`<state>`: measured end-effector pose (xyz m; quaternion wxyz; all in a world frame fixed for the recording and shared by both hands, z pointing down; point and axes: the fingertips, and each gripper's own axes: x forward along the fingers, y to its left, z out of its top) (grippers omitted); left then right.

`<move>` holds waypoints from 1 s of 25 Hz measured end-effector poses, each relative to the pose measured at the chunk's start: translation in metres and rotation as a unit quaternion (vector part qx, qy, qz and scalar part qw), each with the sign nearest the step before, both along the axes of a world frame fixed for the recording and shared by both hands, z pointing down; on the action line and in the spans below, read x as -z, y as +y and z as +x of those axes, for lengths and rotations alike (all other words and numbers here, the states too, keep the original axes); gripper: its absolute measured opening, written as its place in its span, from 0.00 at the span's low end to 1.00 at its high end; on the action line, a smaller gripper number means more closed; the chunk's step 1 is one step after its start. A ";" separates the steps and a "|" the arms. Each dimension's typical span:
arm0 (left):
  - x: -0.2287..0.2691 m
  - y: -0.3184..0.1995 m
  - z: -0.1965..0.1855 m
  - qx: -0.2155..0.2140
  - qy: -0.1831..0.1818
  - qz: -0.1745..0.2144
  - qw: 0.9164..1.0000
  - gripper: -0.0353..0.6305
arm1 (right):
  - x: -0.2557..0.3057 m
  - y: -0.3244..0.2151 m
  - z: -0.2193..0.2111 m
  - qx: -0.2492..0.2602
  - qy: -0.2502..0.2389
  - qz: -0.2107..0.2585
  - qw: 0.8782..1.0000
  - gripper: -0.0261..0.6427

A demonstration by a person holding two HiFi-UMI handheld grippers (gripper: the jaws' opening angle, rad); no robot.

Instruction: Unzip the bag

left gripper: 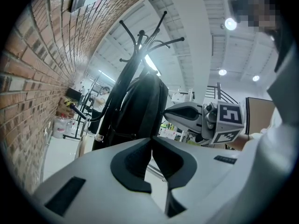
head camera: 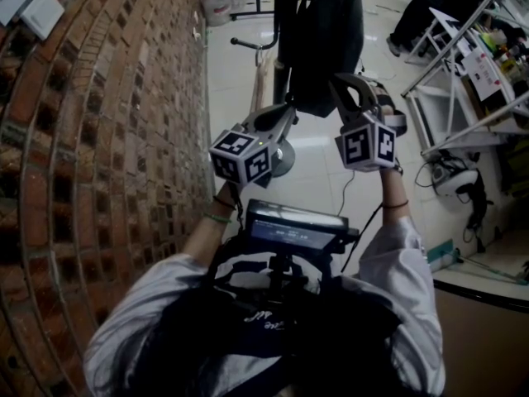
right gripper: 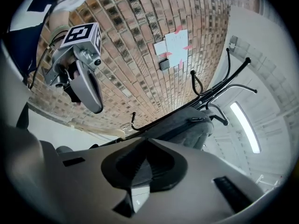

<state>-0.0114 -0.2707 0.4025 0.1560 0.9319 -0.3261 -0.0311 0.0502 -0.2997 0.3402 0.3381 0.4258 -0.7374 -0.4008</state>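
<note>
A black bag (head camera: 318, 31) hangs from a dark coat stand (left gripper: 140, 41) next to the brick wall. In the head view both grippers are raised at the bag's lower end. My left gripper (head camera: 289, 107) is just left of the bag's bottom and my right gripper (head camera: 341, 83) is at its right side. In the left gripper view the bag (left gripper: 140, 106) hangs ahead of the left gripper (left gripper: 151, 139), which is shut and empty. In the right gripper view the right gripper (right gripper: 147, 141) is also shut on nothing, with the bag (right gripper: 187, 125) beyond it. I cannot see the zipper.
A brick wall (head camera: 107, 98) runs along the left. The stand's round base (head camera: 285, 157) rests on the pale floor. A white metal frame (head camera: 463, 81) with cables stands to the right. A person (head camera: 421, 7) is at the far back right.
</note>
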 end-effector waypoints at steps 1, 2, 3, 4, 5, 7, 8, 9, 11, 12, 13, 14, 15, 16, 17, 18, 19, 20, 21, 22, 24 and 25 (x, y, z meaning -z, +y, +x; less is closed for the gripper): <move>0.001 0.001 0.001 -0.001 -0.002 -0.002 1.000 0.08 | -0.003 0.000 0.000 0.000 0.000 -0.003 1.000 0.05; 0.001 0.001 0.001 -0.001 -0.004 -0.003 1.000 0.08 | -0.006 0.000 0.000 -0.001 -0.001 -0.006 1.000 0.05; 0.000 0.002 0.001 -0.001 -0.004 -0.004 1.000 0.08 | -0.009 0.000 0.001 -0.001 -0.002 -0.010 1.000 0.05; -0.001 0.002 0.001 -0.001 -0.004 -0.004 1.000 0.08 | -0.012 0.000 0.001 -0.002 -0.003 -0.013 1.000 0.05; -0.002 0.003 0.002 -0.001 -0.005 -0.005 1.000 0.08 | -0.015 0.000 0.001 -0.003 -0.003 -0.017 1.000 0.05; -0.006 0.003 0.002 -0.001 -0.005 -0.006 1.000 0.08 | -0.021 -0.001 0.002 -0.003 -0.003 -0.023 1.000 0.05; -0.007 0.003 0.002 -0.002 -0.006 -0.006 1.000 0.08 | -0.024 -0.001 0.002 -0.003 -0.004 -0.026 1.000 0.05; -0.007 0.003 0.003 -0.002 -0.006 -0.007 1.000 0.08 | -0.027 -0.002 0.002 -0.003 -0.005 -0.029 1.000 0.06; -0.008 0.003 0.003 -0.003 -0.007 -0.009 1.000 0.08 | -0.032 -0.003 0.002 -0.003 -0.006 -0.036 0.999 0.05; -0.009 0.002 0.003 -0.003 -0.007 -0.009 1.000 0.08 | -0.035 -0.003 0.003 -0.003 -0.007 -0.039 0.999 0.06; -0.010 0.001 0.002 -0.002 -0.007 -0.009 1.000 0.08 | -0.038 -0.004 0.003 -0.003 -0.008 -0.043 0.999 0.05; -0.012 0.001 0.002 0.000 -0.005 -0.008 1.000 0.08 | -0.041 -0.005 0.003 -0.003 -0.010 -0.047 0.999 0.06; -0.013 0.000 0.001 0.000 -0.004 -0.009 1.000 0.08 | -0.045 -0.005 0.003 -0.004 -0.011 -0.051 0.999 0.06; -0.014 0.001 0.001 0.000 -0.005 -0.011 1.000 0.08 | -0.049 -0.005 0.003 -0.004 -0.011 -0.054 0.998 0.05; -0.015 0.001 0.001 0.001 -0.005 -0.013 1.000 0.08 | -0.052 -0.005 0.003 -0.006 -0.010 -0.058 0.998 0.05; -0.016 0.001 0.001 0.002 -0.003 -0.014 1.000 0.08 | -0.056 -0.005 0.004 -0.007 -0.009 -0.061 0.998 0.05; -0.018 0.002 0.001 0.002 -0.002 -0.015 1.000 0.08 | -0.060 -0.005 0.005 -0.009 -0.009 -0.064 0.998 0.06; -0.018 0.002 0.001 0.002 -0.002 -0.016 1.000 0.08 | -0.063 -0.006 0.006 -0.010 -0.009 -0.068 0.998 0.06; -0.019 0.002 0.001 0.003 -0.002 -0.018 1.000 0.08 | -0.066 -0.006 0.006 -0.010 -0.010 -0.071 0.997 0.06; -0.020 0.001 0.000 0.004 0.000 -0.017 1.000 0.08 | -0.069 -0.007 0.007 -0.011 -0.011 -0.073 0.997 0.06; -0.023 0.000 0.000 0.005 0.001 -0.017 1.000 0.08 | -0.073 -0.008 0.006 -0.010 -0.012 -0.076 0.997 0.06; -0.023 0.000 -0.001 0.005 -0.001 -0.019 1.000 0.08 | -0.076 -0.009 0.007 -0.011 -0.012 -0.078 0.997 0.06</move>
